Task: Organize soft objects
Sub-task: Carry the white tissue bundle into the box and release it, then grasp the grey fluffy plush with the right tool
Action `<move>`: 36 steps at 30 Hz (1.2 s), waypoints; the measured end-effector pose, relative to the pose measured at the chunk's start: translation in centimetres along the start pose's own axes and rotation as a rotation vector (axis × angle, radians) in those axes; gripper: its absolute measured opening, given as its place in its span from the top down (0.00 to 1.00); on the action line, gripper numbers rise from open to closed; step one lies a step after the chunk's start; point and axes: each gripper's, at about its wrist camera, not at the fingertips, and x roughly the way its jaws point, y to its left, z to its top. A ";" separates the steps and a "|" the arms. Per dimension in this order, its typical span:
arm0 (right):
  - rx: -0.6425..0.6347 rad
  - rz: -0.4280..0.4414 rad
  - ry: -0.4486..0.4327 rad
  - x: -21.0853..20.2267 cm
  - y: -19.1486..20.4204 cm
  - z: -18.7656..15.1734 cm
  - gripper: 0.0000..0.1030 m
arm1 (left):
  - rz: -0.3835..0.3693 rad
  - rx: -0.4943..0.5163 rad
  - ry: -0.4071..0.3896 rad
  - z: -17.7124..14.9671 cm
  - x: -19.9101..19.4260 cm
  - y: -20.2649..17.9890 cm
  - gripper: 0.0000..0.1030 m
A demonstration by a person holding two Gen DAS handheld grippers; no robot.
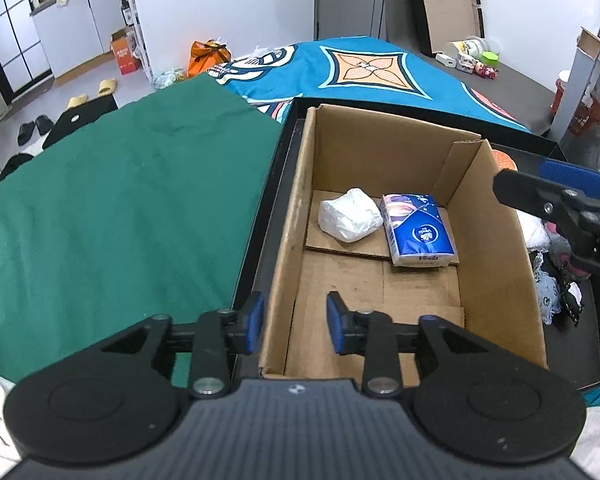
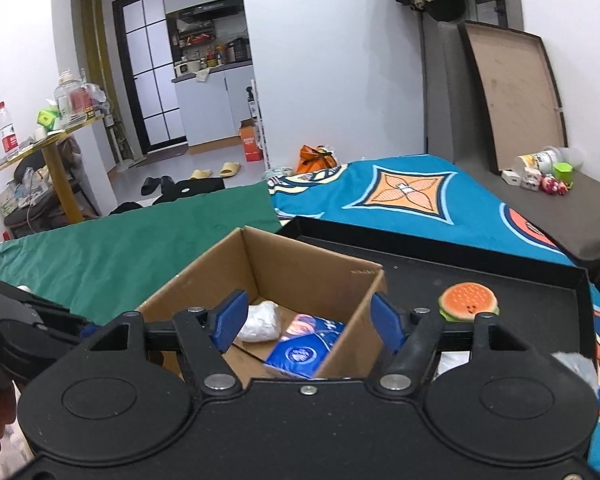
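Observation:
An open cardboard box (image 1: 380,148) stands in a black tray (image 1: 268,208) on the bed. A white soft bundle (image 1: 350,220) and a blue tissue pack (image 1: 418,232) lie side by side on the box's floor. My left gripper (image 1: 295,322) is open. It straddles the box's left wall near the front corner, and its pads do not press the wall. My right gripper (image 2: 308,320) is open and empty above the box's right wall, over the bundle (image 2: 260,320) and the pack (image 2: 304,350). A burger-shaped toy (image 2: 468,302) sits in the tray right of the box.
Light blue patterned cloth (image 1: 552,296) and other small soft items lie in the tray right of the box. Green cloth (image 1: 120,200) covers the bed to the left, and a blue patterned blanket (image 1: 360,72) lies behind. Toys and cups (image 2: 540,172) sit at the far right.

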 end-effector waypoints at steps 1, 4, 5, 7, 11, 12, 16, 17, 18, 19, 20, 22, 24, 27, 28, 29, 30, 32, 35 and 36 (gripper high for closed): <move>0.003 -0.016 -0.002 -0.1 -0.3 -0.1 0.34 | 0.004 0.008 0.000 0.0 0.0 -0.2 0.59; 0.018 -0.051 -0.004 -0.5 -1.3 -0.5 0.29 | 0.016 0.020 0.003 0.2 0.1 -0.9 0.49; 0.024 -0.054 -0.003 -0.6 -1.7 -0.6 0.28 | 0.022 0.024 0.001 0.3 0.1 -1.1 0.48; 0.035 -0.072 0.001 -0.8 -2.4 -0.9 0.25 | 0.038 0.035 -0.003 0.4 0.1 -1.6 0.43; 0.042 -0.116 0.004 -1.5 -3.9 -1.8 0.18 | 0.072 0.054 -0.010 0.5 0.2 -2.4 0.34; 0.041 -0.126 0.006 -1.6 -4.2 -2.0 0.17 | 0.075 0.052 -0.011 0.5 0.2 -2.5 0.33; 0.034 -0.166 0.009 -2.0 -5.7 -2.7 0.12 | 0.088 0.058 -0.010 0.4 0.4 -3.0 0.31; 0.028 -0.179 0.012 -2.0 -6.1 -2.9 0.11 | 0.095 0.065 -0.011 0.4 0.4 -3.1 0.31; 0.024 -0.191 0.016 -2.0 -6.5 -3.1 0.11 | 0.103 0.070 -0.010 0.4 0.5 -3.2 0.31; 0.019 -0.203 0.019 -2.0 -7.0 -3.3 0.11 | 0.113 0.071 -0.007 0.4 0.6 -3.2 0.31; 0.017 -0.211 0.021 -2.0 -7.3 -3.5 0.11 | 0.120 0.068 -0.006 0.4 0.6 -3.3 0.30; 0.017 -0.232 0.023 -2.0 -8.0 -3.9 0.08 | 0.133 0.061 -0.007 0.3 0.6 -3.3 0.30; 0.018 -0.256 0.023 -1.9 -8.8 -4.3 0.06 | 0.143 0.066 -0.007 0.3 0.6 -3.5 0.30; 0.024 -0.282 0.032 -1.8 -9.9 -4.8 0.06 | 0.155 0.084 -0.006 0.4 0.5 -3.9 0.30; 0.024 -0.291 0.036 -1.7 -10.2 -5.0 0.06 | 0.159 0.093 -0.007 0.4 0.5 -4.1 0.30; 0.022 -0.299 0.040 -1.6 -10.5 -5.2 0.06 | 0.165 0.100 -0.007 0.4 0.5 -4.3 0.30; 0.021 -0.309 0.047 -1.5 -10.8 -5.3 0.06 | 0.169 0.105 -0.007 0.5 0.5 -4.4 0.30; 0.026 -0.321 0.060 -1.2 -11.4 -5.6 0.06 | 0.174 0.112 -0.004 0.5 0.7 -4.8 0.30; 0.035 -0.336 0.079 -0.8 -12.2 -6.1 0.06 | 0.180 0.123 0.001 0.5 0.9 -5.2 0.29; 0.038 -0.337 0.085 -0.7 -12.4 -6.2 0.06 | 0.186 0.127 0.002 0.5 1.0 -5.4 0.29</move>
